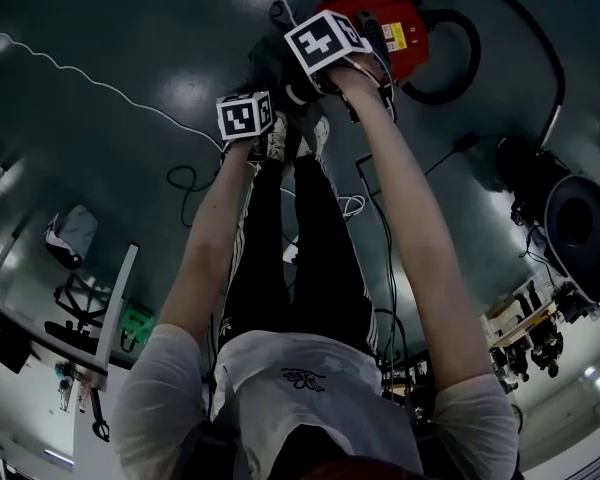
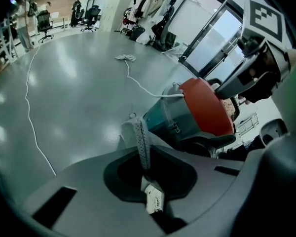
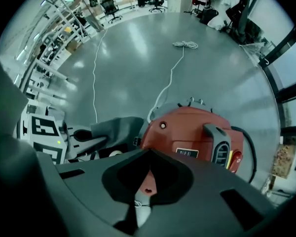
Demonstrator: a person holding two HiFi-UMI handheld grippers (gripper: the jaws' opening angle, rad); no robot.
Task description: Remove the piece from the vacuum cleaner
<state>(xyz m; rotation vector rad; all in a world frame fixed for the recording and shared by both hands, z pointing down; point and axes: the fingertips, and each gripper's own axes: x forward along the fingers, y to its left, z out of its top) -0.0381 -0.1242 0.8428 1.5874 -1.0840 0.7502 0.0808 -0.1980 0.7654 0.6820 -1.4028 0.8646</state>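
Note:
The vacuum cleaner (image 1: 385, 28) (image 2: 207, 110) (image 3: 187, 132) lies on the grey floor, with a red top and a teal-grey body. Beside its left end is a grey, cloth-like piece (image 1: 268, 63) (image 3: 116, 130). In the left gripper view the piece's pale mesh edge (image 2: 138, 137) runs between the jaws of my left gripper (image 2: 144, 167) (image 1: 263, 88), which is shut on it. My right gripper (image 3: 146, 191) (image 1: 358, 63) points straight down onto the red top. Its jaws look shut, with a narrow red part pinched between them.
A black hose (image 1: 480, 38) loops right of the vacuum cleaner. A white cable (image 1: 80, 78) (image 3: 172, 73) trails across the floor. My legs and shoes (image 1: 300, 133) stand just short of the vacuum cleaner. A black round unit (image 1: 580, 223) sits at the right. Shelving (image 3: 54, 48) lines the left.

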